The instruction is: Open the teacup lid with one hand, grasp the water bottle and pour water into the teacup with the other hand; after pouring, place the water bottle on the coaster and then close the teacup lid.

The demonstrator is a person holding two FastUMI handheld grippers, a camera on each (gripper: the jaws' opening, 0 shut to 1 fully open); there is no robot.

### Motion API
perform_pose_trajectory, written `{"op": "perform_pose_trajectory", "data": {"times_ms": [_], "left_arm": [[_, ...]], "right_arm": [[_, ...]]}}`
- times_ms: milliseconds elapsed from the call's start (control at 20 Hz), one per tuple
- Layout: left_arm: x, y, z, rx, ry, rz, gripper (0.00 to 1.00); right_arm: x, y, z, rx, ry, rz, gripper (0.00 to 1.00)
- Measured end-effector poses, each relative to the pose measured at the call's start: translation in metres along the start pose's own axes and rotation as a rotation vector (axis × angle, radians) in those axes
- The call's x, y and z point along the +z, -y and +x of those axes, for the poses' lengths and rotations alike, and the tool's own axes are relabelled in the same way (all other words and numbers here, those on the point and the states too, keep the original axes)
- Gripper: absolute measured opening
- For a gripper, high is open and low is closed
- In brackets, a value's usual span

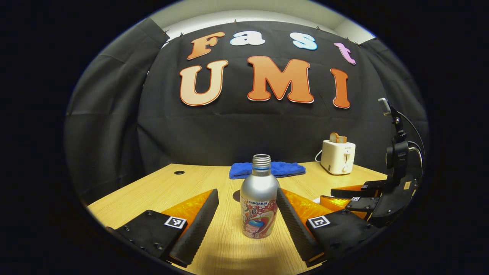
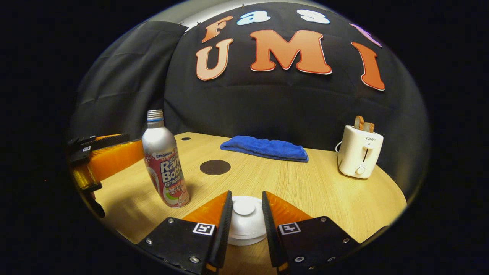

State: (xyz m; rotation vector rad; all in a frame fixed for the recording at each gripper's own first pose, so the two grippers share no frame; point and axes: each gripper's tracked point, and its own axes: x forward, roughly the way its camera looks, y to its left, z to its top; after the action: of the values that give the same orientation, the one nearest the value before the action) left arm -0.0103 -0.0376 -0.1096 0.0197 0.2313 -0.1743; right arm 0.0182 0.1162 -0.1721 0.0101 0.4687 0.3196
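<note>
While the water bottle (image 1: 259,198) stands upright on the desk (image 1: 160,191) with its cap off, you can't see inside it, so no telling how much is in there. In the left gripper view it sits dead centre in the lower half of the frame, right between the left gripper (image 1: 247,217)'s fingers (image 1: 196,223), which are spread wide. The right-hand finger looks very close to the bottle's side, maybe brushing it, while there's a clear gap on the left, so it's not gripped.

Over in the right gripper view, the white teacup lid (image 2: 245,219) is at the bottom centre, sitting on the teacup, so the cup's inside is hidden. The right gripper (image 2: 246,221) has its fingers (image 2: 223,225) set narrow on either side of the lid, with the little round knob in the gap between them. Whether they actually press on the lid, I can't tell. The lid looks flat and in place.

Same view, the bottle is at the left of the frame with the other gripper's orange fingers just beside it at the far left. The dark round coaster (image 2: 215,167) lies on the desk behind the bottle, a bit to its right, apart from it. A folded blue towel (image 2: 265,148) is along the back edge in the middle of the frame, and a white toaster (image 2: 359,152) with two slices of bread poking out the top sits at the right.
</note>
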Motion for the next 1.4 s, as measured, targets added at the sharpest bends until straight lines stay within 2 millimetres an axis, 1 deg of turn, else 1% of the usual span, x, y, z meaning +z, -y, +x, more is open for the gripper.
{"op": "perform_pose_trajectory", "data": {"times_ms": [100,150,200,300,450,600,750,950,1000,1050,1200,1250,1300,1350,1400], "left_arm": [[-0.003,0.002,0.001,-0.005,-0.006,0.004,1.00],[-0.003,0.002,0.003,-0.008,-0.007,0.005,1.00],[-0.003,0.002,0.002,-0.009,-0.007,0.005,1.00],[-0.004,0.005,0.004,-0.014,-0.011,0.003,1.00],[-0.009,0.011,0.006,-0.027,-0.022,-0.006,1.00],[-0.014,0.014,0.010,-0.029,-0.034,-0.024,1.00],[-0.026,0.012,0.019,-0.020,-0.062,-0.043,1.00],[-0.052,0.018,0.030,-0.025,-0.143,-0.088,0.99],[-0.055,0.018,0.034,-0.021,-0.152,-0.087,1.00],[-0.059,0.015,0.036,-0.020,-0.162,-0.088,0.99],[-0.061,0.017,0.044,-0.028,-0.187,-0.070,0.98],[-0.061,0.019,0.045,-0.031,-0.193,-0.060,0.97],[-0.062,0.018,0.046,-0.032,-0.199,-0.047,0.92],[-0.064,0.018,0.047,-0.033,-0.200,-0.034,0.89],[-0.062,0.016,0.045,-0.026,-0.202,-0.028,0.83]], "right_arm": [[-0.002,-0.001,0.000,0.009,-0.004,-0.013,0.46],[-0.001,-0.001,0.001,0.008,0.003,-0.027,0.42],[-0.002,-0.002,0.001,0.007,0.005,-0.041,0.35],[-0.001,-0.002,0.002,0.007,0.005,-0.063,0.27],[0.000,-0.003,0.000,0.031,-0.008,-0.023,0.23],[0.016,0.002,-0.009,0.027,0.032,0.001,0.23],[0.030,0.013,-0.021,0.009,0.066,0.002,0.23],[0.040,0.019,-0.038,0.027,0.086,0.060,0.23],[0.042,0.023,-0.042,0.014,0.098,0.053,0.19],[0.046,0.027,-0.046,0.004,0.109,0.044,0.23],[0.052,0.037,-0.057,-0.017,0.127,0.036,0.23],[0.053,0.042,-0.060,-0.029,0.131,0.034,0.23],[0.052,0.046,-0.064,-0.041,0.133,0.031,0.23],[0.053,0.052,-0.068,-0.055,0.137,0.028,0.23],[0.053,0.057,-0.071,-0.065,0.139,0.026,0.23]]}}
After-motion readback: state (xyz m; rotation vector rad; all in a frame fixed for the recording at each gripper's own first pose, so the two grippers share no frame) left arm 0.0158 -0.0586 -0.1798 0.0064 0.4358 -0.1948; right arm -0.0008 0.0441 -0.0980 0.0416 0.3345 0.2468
